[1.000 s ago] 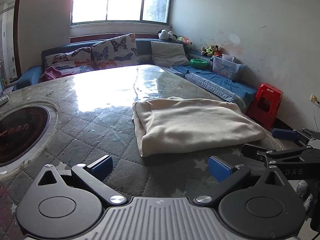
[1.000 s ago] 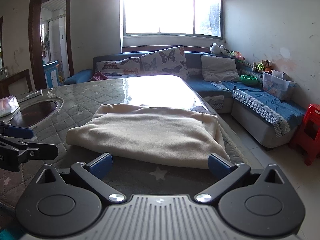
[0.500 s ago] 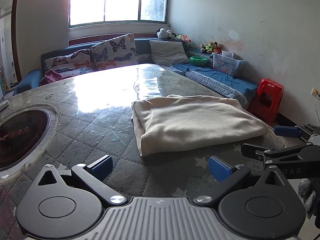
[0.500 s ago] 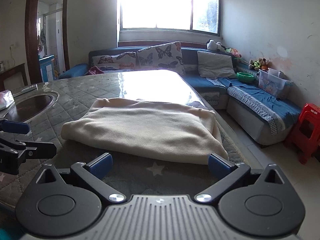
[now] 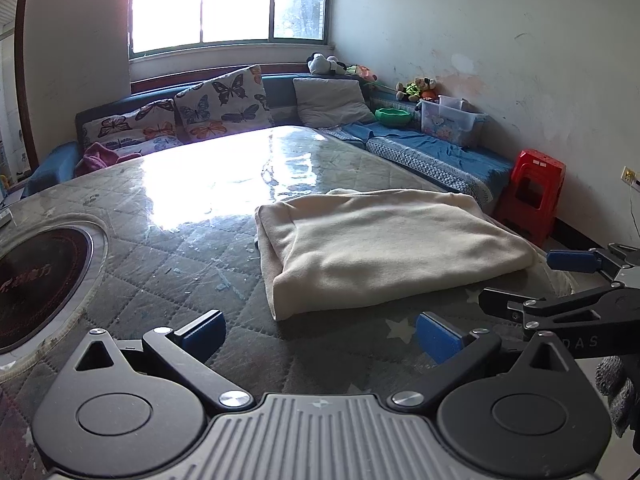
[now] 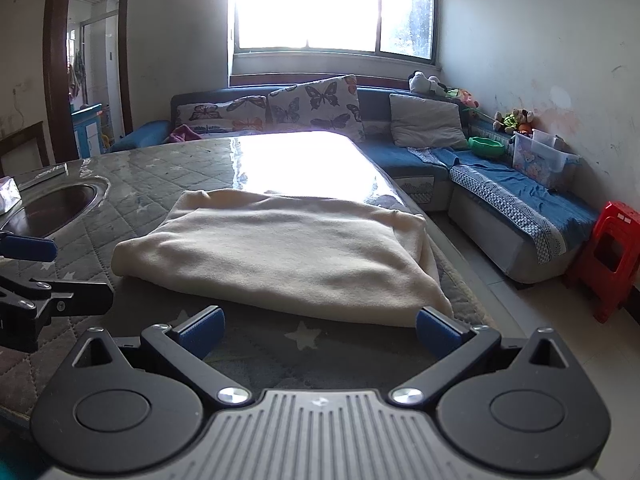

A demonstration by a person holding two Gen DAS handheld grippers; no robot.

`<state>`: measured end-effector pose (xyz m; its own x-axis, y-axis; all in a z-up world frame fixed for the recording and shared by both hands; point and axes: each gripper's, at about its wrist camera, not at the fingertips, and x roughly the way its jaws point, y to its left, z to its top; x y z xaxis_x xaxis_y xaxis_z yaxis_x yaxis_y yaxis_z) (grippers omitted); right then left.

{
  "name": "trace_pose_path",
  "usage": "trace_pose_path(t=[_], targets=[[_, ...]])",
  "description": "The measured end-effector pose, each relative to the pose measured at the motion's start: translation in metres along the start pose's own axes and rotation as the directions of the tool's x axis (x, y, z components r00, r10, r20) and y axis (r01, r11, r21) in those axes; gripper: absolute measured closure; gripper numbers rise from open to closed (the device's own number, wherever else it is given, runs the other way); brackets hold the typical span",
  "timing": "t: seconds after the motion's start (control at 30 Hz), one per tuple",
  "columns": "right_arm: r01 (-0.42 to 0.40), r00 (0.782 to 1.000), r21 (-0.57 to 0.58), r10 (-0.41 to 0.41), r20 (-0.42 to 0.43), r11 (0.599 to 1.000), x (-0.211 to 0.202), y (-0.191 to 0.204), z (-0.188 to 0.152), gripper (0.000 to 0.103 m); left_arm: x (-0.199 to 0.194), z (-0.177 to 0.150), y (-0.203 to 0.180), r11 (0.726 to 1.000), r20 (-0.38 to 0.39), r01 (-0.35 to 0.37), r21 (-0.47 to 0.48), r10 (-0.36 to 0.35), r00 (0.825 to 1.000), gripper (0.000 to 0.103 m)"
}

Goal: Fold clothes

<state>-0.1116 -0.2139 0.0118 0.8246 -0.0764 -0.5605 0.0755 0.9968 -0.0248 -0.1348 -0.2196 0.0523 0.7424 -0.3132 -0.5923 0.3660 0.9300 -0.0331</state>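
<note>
Fingers (image 5: pixel 200 332) still spread, both grippers have drawn off the folded garment (image 5: pixel 384 252).

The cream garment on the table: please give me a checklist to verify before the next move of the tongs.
1. Left tongs open and empty: ok.
2. Right tongs open and empty: ok.
3. Cream garment lies flat, already folded into a rectangle: ok.
4. Garment fully on the quilted table, not hanging over the edge: ok by the right wrist view.
5. Nothing lying on the garment: ok.
6. Hidden layers inside aligned: cannot tell.
</note>
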Motion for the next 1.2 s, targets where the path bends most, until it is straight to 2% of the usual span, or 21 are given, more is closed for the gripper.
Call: trace_pose_path(t=[1.2], targets=[[0.007, 0.999, 0.009, -0.007, -0.039, 1.0, 0.017, 0.003, 0.005, 0.0, 0.018, 0.009, 0.002, 1.0, -0.035, 0.002, 0.022, -0.002, 0.999, 0.0]])
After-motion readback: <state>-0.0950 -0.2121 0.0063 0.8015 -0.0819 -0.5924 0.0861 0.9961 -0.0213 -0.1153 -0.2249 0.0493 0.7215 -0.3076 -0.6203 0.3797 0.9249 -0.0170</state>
